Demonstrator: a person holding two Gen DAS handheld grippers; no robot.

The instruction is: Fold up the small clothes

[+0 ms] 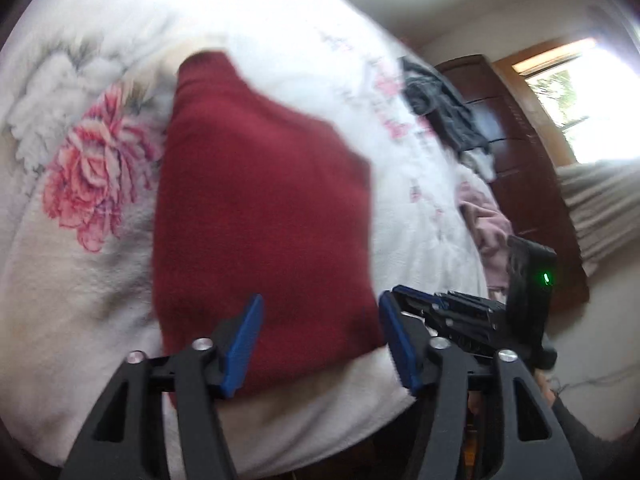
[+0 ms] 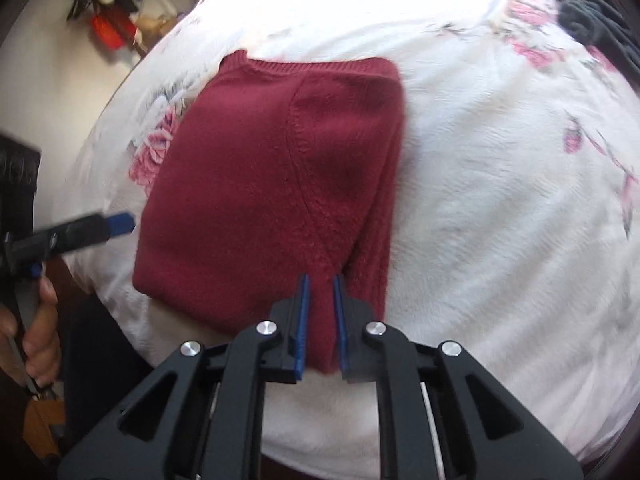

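A folded dark red knit sweater (image 1: 260,208) (image 2: 272,184) lies on a white blanket with pink flowers (image 1: 80,160) (image 2: 500,200). Its ribbed hem is at the far end in the right wrist view. My left gripper (image 1: 320,320) stands open just above the sweater's near edge, with nothing between its blue pads (image 1: 244,340). My right gripper (image 2: 320,280) is shut on the near fold of the sweater, and red fabric fills the narrow gap. The right gripper (image 1: 440,308) also shows at the sweater's right corner. The left gripper (image 2: 116,224), held by a hand (image 2: 40,320), shows beside the sweater's left edge.
A dark grey garment (image 1: 444,108) (image 2: 592,20) and a pink one (image 1: 488,224) lie on the blanket's far side. A dark wooden cabinet (image 1: 520,160) and a bright window (image 1: 580,92) stand beyond. The blanket's near edge (image 2: 360,440) drops off below the grippers.
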